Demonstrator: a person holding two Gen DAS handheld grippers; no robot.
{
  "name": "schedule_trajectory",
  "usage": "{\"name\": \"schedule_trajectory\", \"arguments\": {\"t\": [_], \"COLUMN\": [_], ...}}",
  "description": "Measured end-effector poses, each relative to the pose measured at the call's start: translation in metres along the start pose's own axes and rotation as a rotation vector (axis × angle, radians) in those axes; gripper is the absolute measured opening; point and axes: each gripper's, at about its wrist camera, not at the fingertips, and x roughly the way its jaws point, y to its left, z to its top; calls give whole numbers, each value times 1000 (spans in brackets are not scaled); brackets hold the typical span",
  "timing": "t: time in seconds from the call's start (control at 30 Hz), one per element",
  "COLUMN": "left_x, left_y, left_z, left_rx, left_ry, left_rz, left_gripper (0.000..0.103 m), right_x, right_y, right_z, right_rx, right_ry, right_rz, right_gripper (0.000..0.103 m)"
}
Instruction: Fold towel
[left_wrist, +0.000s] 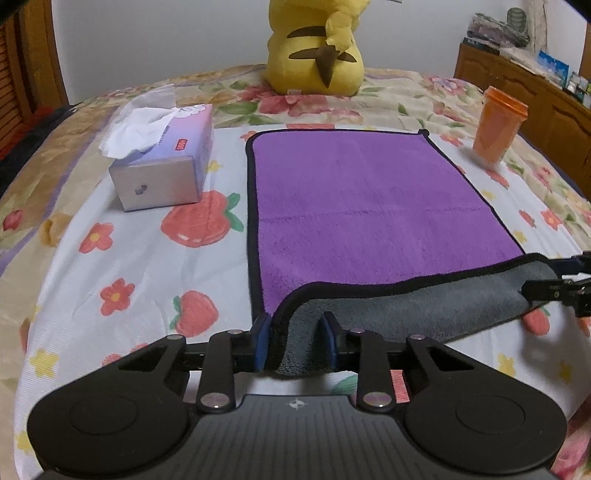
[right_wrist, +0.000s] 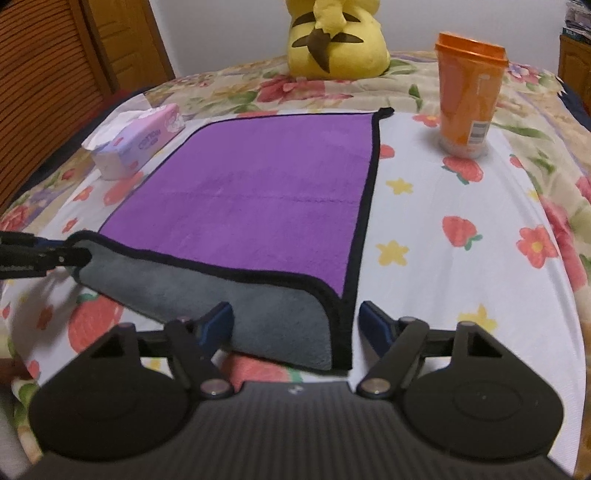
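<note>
Towel (left_wrist: 369, 206) stretches lengthwise ahead of both jaws; left gripper (left_wrist: 295, 339) pinches its near-left corner, right gripper (right_wrist: 295, 328) gapes wide around the near-right corner.

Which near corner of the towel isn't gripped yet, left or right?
The near right corner: the right gripper stands open around the towel there, fingers apart from the cloth. The left gripper is shut on the near left corner.

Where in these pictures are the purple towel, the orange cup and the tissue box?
purple towel (left_wrist: 369, 192): left wrist view, on the flat purple middle of it.
orange cup (right_wrist: 467, 92): right wrist view, on the middle of its side wall.
tissue box (left_wrist: 162, 181): left wrist view, on its near end face.
</note>
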Motion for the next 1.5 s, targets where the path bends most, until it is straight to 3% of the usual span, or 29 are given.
{"name": "schedule_trajectory", "arguments": {"t": [0.23,0.3,0.4,0.5,0.67,0.73,1.0,1.3,1.5], "left_x": [2,2,1,1,0,-2,-12,-35,-40], "left_y": [0,0,0,0,0,-1,-1,-8,-7], "left_z": [-2,-2,-2,-2,-1,0,4,14,17], "left_rx": [-1,-1,-1,-2,4,6,4,17,8], "left_ry": [8,8,4,-4,-8,-15,-56,-158,-183], "left_rz": [-1,-2,-8,-11,-12,-13,-20,-29,-33], "left_gripper": [30,27,15,12,10,9,9,8,8], "right_x": [-2,-3,-3,-3,-2,-2,-5,-19,-27], "right_y": [2,1,0,0,0,1,1,-1,1], "right_z": [3,3,5,5,4,4,5,14,20], "right_rx": [-16,-17,-17,-24,-33,-42,-65,-55,-68], "right_ry": [-3,-2,0,1,8,6,-19,-106,-156], "right_rz": [18,22,18,13,17,14,2,13,8], "right_gripper": [59,50,38,25,19,8,5,5,5]}}
